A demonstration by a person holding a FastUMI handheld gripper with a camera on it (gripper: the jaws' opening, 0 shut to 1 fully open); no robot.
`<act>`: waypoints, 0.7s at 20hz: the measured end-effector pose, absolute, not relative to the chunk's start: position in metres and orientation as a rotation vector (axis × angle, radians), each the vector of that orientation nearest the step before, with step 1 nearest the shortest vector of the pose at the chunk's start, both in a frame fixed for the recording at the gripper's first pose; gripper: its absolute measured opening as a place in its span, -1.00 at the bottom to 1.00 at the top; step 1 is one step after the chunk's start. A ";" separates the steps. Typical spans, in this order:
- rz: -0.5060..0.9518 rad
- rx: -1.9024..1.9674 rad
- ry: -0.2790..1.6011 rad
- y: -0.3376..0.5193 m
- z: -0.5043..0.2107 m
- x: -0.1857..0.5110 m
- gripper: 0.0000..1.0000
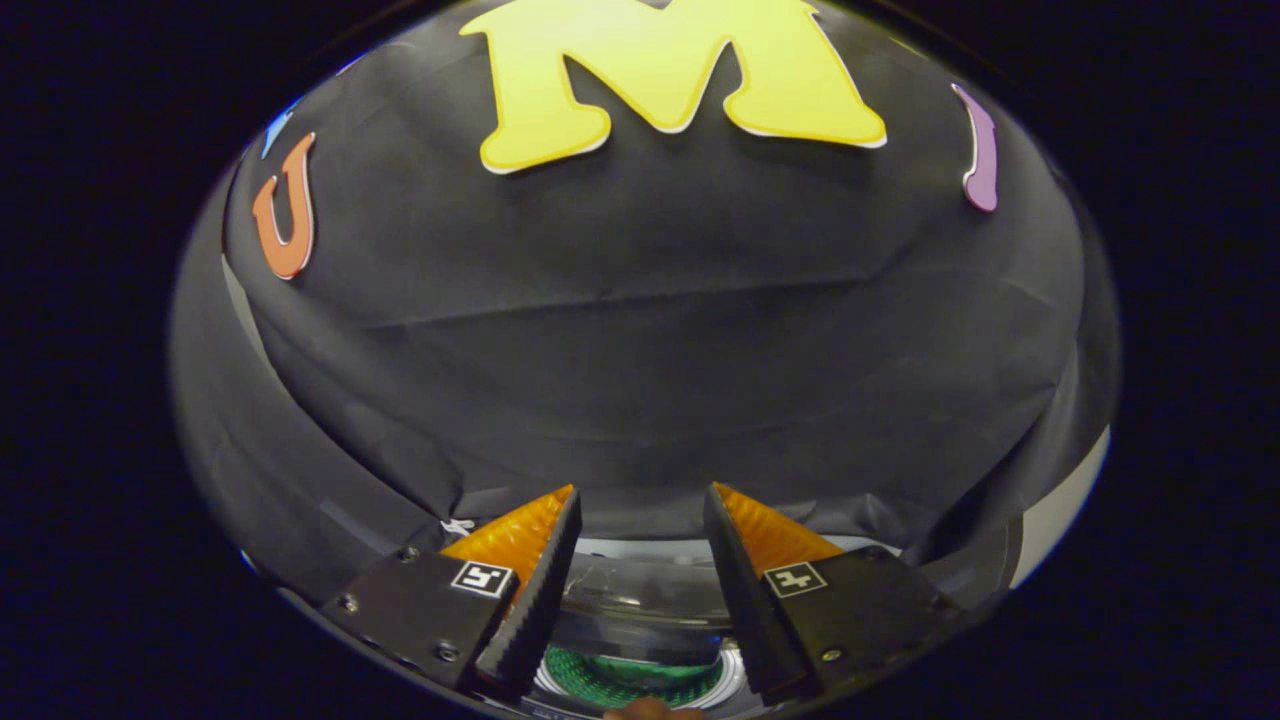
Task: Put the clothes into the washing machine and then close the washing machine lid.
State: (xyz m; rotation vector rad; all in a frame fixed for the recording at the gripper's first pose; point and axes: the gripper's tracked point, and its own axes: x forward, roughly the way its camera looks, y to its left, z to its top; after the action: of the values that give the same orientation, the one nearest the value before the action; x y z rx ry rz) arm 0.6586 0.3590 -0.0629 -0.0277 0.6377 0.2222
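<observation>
The gripper [642, 520] is hanging with its fingers parted and nothing between them — pointing at the booth's dark wall. Below, between the fingers, the washing machine [640, 640] is showing its round opening with something green [630, 680] inside, likely the clothes. Its clear raised lid [630, 590] is looking rigid, light and slippery — best taken at the front edge.

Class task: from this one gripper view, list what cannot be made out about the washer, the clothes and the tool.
- Washer: mostly hidden behind the open tool fingers; its body is cut off below.
- Lid: glare blurs it; open or closed, cannot tell.
- Green thing in the drum: too little shows to call it clothes.
- Clothes elsewhere: cannot tell.
</observation>
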 end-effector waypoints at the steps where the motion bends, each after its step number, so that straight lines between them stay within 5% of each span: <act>1: 0.228 -0.039 0.648 0.360 -0.068 0.656 0.55; 14: 0.339 -0.043 0.512 0.364 -0.060 0.642 0.65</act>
State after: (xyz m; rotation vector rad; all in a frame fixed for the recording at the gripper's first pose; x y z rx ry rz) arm 0.6420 0.3645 -0.0600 -0.0433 0.5118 0.3389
